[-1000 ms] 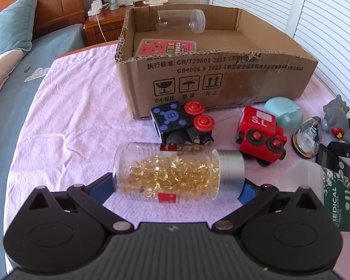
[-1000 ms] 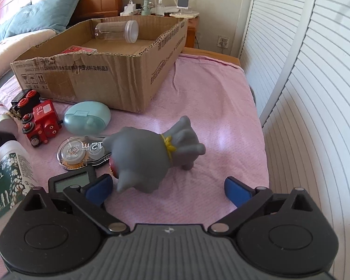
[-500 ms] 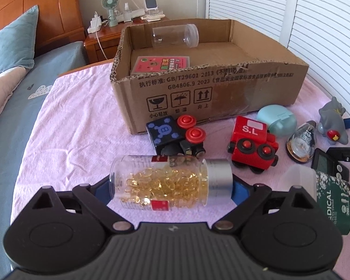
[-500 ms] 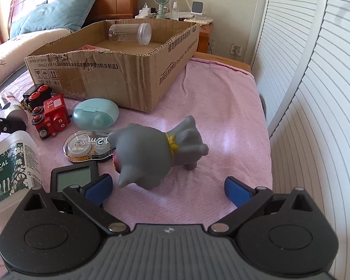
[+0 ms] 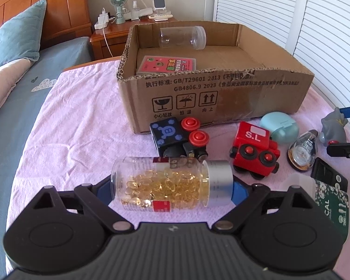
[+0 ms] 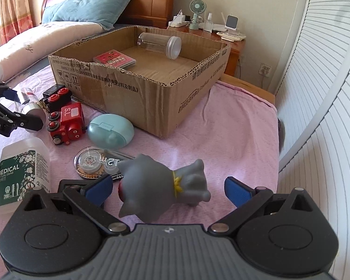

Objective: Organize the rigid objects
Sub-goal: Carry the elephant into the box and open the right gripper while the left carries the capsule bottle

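My left gripper (image 5: pixel 172 186) is shut on a clear capsule bottle (image 5: pixel 165 184) with a silver cap, held sideways above the pink cloth. The bottle also shows in the right wrist view (image 6: pixel 29 107). My right gripper (image 6: pixel 168 189) is open around a grey toy figure (image 6: pixel 165 186) that looks lifted off the cloth; whether its left pad touches it I cannot tell. The cardboard box (image 5: pixel 221 93) stands behind, holding a clear jar (image 5: pixel 183 37) and a red card pack (image 5: pixel 166 66).
On the pink cloth lie a black toy train (image 5: pixel 177 137), a red toy train (image 5: pixel 254 151), a teal case (image 5: pixel 280 127), a correction tape (image 6: pixel 98 163), a cotton swab bottle (image 6: pixel 21 172) and a small black device (image 5: pixel 326 177). Slatted doors stand right, bed left.
Both grippers have risen and pulled back. The capsule bottle went up with the left gripper. The grey toy now sits higher between the right gripper's fingers.
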A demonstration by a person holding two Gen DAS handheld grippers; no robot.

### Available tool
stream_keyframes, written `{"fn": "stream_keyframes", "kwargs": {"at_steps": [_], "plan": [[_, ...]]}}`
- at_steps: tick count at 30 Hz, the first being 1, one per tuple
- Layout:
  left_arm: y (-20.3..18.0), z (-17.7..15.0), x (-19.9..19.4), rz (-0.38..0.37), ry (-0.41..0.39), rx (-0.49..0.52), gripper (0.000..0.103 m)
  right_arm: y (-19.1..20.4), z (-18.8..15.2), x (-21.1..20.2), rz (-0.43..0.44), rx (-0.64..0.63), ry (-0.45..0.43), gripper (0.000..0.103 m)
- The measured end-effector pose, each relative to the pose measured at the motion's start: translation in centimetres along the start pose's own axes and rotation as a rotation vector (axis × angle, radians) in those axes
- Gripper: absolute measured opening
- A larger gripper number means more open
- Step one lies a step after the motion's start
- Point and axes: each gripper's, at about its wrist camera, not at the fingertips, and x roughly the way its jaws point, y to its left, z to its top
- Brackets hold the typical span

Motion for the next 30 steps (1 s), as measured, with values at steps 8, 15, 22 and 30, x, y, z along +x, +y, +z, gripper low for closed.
{"fn": "stream_keyframes", "kwargs": {"at_steps": [8,15,22,30], "plan": [[-0.4,0.1,-0.1,0.023,-0.007,0.039,0.093,0.4,0.0,0.3,0.013,-0.032,0.018,0.082],[-0.5,0.4,-0.5,0.007,0.004,0.066,0.093,0.4,0.1,0.2,-0.009,-0.018,0.029,0.079],[-0.2,0.9,-1.7,-0.029,0.017,0.107,0.093,0.3,0.9,-0.8,-0.025,-0.009,0.03,0.078],[0.1,1.5,-3.8,-0.077,0.015,0.169,0.093,0.9,4.3,-4.1,-0.026,-0.052,-0.032,0.078]]}}
